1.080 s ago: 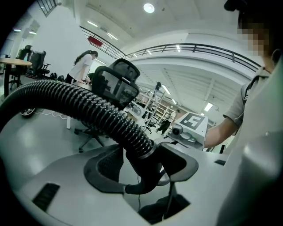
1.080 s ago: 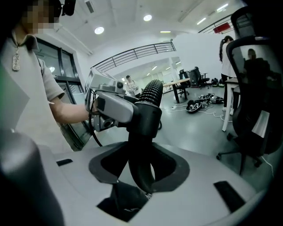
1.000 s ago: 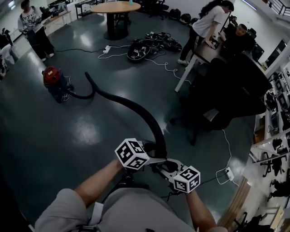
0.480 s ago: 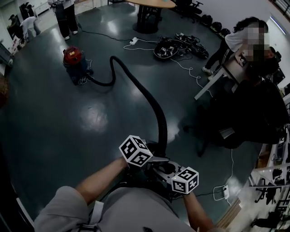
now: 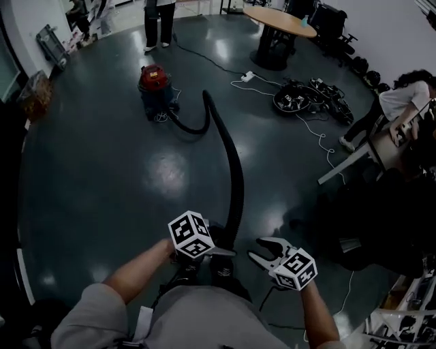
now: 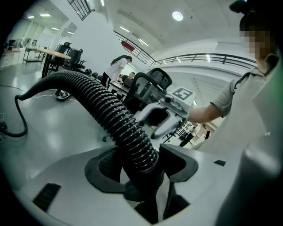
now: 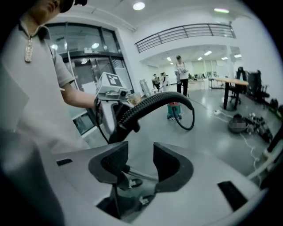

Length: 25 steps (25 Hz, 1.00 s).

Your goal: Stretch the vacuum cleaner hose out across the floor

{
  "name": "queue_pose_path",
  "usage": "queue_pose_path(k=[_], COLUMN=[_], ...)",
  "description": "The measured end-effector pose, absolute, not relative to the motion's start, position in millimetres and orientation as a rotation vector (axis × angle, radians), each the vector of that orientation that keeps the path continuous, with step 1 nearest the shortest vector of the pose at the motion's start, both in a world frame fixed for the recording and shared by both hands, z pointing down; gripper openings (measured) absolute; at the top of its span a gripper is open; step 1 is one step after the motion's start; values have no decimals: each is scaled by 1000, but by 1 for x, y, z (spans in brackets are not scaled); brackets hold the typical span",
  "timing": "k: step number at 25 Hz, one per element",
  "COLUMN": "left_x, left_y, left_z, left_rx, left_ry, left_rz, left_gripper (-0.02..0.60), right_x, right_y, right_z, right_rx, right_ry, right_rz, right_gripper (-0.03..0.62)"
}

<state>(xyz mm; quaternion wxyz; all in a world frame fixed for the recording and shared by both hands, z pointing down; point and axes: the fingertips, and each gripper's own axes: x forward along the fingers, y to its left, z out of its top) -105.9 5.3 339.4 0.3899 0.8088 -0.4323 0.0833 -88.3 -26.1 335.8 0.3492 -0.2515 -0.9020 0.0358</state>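
A black ribbed hose (image 5: 235,177) runs from the red vacuum cleaner (image 5: 154,83) in a hook-shaped bend and then straight toward me. My left gripper (image 5: 222,250) has the hose's near end (image 6: 110,114) between its jaws; they have just been closing and press on it just above the smooth cuff. My right gripper (image 5: 257,248) stands open a little to the right of the hose, with nothing between its jaws. In the right gripper view the hose (image 7: 154,102) arcs from the left gripper (image 7: 110,110) toward the vacuum cleaner (image 7: 173,110).
A round table (image 5: 279,20) stands at the back, with a pile of cables and gear (image 5: 310,99) and a power strip (image 5: 246,76) on the floor near it. A person (image 5: 392,109) bends over a desk at right; a dark chair (image 5: 368,218) is close by. Someone's legs (image 5: 158,17) show behind the vacuum cleaner.
My right gripper has come off the hose and moved to the right, apart from the left one. The hose lies straighter and the vacuum cleaner appears more central in the head view.
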Motion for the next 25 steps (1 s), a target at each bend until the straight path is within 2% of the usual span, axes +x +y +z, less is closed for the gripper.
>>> queue_pose_path(k=[2, 5, 7, 15, 22, 25], left_x=[-107, -111, -114, -120, -129, -120], left_y=[7, 15, 21, 55, 113, 140], left_z=[334, 325, 321, 327, 344, 342], left_rx=[2068, 2064, 2040, 1912, 1800, 1797], left_ry=[-1121, -1148, -1169, -1201, -1241, -1239], left_rz=[231, 244, 243, 226, 251, 297], left_gripper=[256, 255, 255, 255, 255, 255], right_x=[-119, -174, -208, -306, -329, -336], right_y=[-46, -56, -58, -3, 92, 126], right_z=[327, 309, 298, 304, 361, 378], right_rx=[-742, -899, -1000, -1401, -1777, -1827], right_ry=[-2335, -2321, -2298, -2065, -1551, -1418], right_rz=[-127, -458, -661, -1081, -1502, -1582], right_gripper=[169, 261, 286, 287, 296, 296])
